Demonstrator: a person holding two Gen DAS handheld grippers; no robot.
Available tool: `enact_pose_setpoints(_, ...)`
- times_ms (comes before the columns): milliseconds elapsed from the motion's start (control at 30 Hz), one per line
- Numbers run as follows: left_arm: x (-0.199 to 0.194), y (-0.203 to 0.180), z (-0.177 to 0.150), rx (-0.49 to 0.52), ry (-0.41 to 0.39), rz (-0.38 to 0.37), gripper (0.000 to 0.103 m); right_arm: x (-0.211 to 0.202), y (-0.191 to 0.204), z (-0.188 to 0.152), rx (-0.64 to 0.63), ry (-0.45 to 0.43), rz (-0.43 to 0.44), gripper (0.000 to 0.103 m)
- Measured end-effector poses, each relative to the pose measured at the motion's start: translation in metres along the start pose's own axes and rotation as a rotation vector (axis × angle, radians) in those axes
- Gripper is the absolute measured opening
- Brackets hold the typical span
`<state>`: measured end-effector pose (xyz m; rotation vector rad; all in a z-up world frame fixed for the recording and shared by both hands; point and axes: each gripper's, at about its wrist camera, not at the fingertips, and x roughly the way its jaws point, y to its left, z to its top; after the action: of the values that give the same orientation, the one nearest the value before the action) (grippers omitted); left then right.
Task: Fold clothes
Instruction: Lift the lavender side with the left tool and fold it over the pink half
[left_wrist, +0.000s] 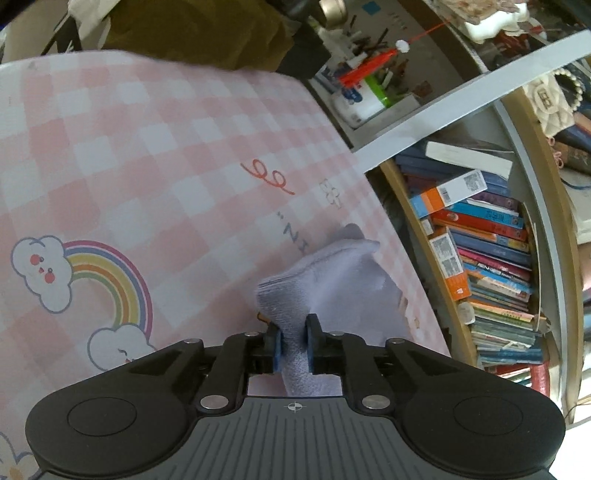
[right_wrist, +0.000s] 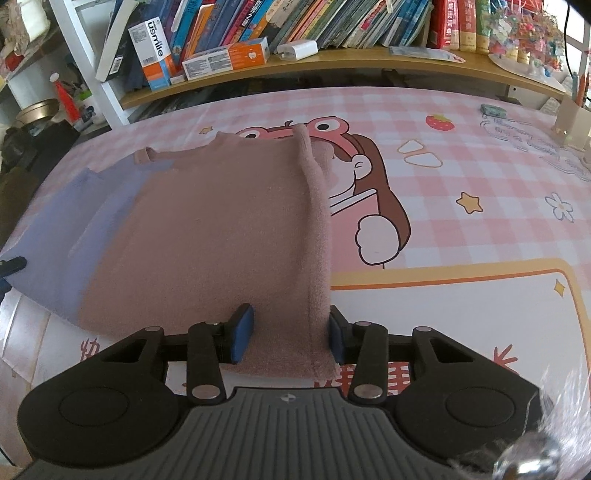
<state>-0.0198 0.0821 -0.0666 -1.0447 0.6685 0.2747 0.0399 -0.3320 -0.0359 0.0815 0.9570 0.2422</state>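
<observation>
A fleecy garment lies flat on the pink checked table mat; its body is mauve pink and its left part is lavender. A raised fold runs along its right side toward me. My right gripper is open, its blue pads either side of the near hem and that fold. My left gripper is shut on a bunched, lifted corner of the lavender fabric near the mat's right edge. In the right wrist view a dark gripper tip shows at the lavender edge.
Bookshelves packed with books and a toothpaste box run behind the table. The left wrist view has more stacked books and a cluttered shelf past the mat's edge. Olive cloth lies beyond the far side.
</observation>
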Motion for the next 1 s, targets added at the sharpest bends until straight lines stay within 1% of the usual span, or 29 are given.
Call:
enact_pose_setpoints(67, 0.004, 0.003, 0.001, -0.019, 0.011, 0.000, 0.019, 0.000, 0.002, 0.000, -0.007, 0.002, -0.008, 0.040)
enact_pose_setpoints(133, 0.008, 0.003, 0.001, -0.033, 0.014, -0.003, 0.029, 0.001, 0.003, 0.001, -0.015, 0.004, -0.012, 0.040)
enact_pose_setpoints(200, 0.012, 0.002, 0.000, -0.044, 0.012, -0.008, 0.034, 0.001, 0.004, 0.001, -0.022, 0.005, -0.016, 0.040)
enact_pose_setpoints(233, 0.014, 0.002, 0.000, -0.050, 0.011, -0.011, 0.034, 0.001, 0.005, 0.000, -0.024, 0.005, -0.018, 0.040)
enact_pose_setpoints(267, 0.015, 0.002, -0.001, -0.055, 0.010, -0.013, 0.034, 0.001, 0.005, 0.000, -0.025, 0.005, -0.020, 0.040)
enact_pose_setpoints(367, 0.021, 0.001, -0.002, -0.072, 0.008, -0.021, 0.027, 0.000, 0.005, 0.000, -0.028, 0.006, -0.020, 0.040)
enact_pose_setpoints(400, 0.022, 0.001, -0.002, -0.075, 0.007, -0.021, 0.017, 0.000, 0.005, 0.000, -0.028, 0.006, -0.017, 0.040)
enact_pose_setpoints(500, 0.018, 0.000, -0.003, -0.050, -0.001, -0.029, 0.013, -0.002, 0.002, -0.001, -0.027, 0.006, -0.001, 0.040)
enact_pose_setpoints(600, 0.011, -0.010, -0.003, 0.001, -0.019, -0.045, 0.011, -0.004, -0.002, -0.002, -0.023, 0.005, 0.022, 0.040)
enact_pose_setpoints(733, -0.001, -0.032, -0.006, 0.103, -0.056, -0.071, 0.009, -0.005, -0.005, -0.002, -0.039, 0.001, 0.057, 0.040)
enact_pose_setpoints(1000, -0.024, -0.097, -0.033, 0.325, -0.123, -0.111, 0.009, -0.005, -0.015, 0.000, -0.078, 0.001, 0.146, 0.041)
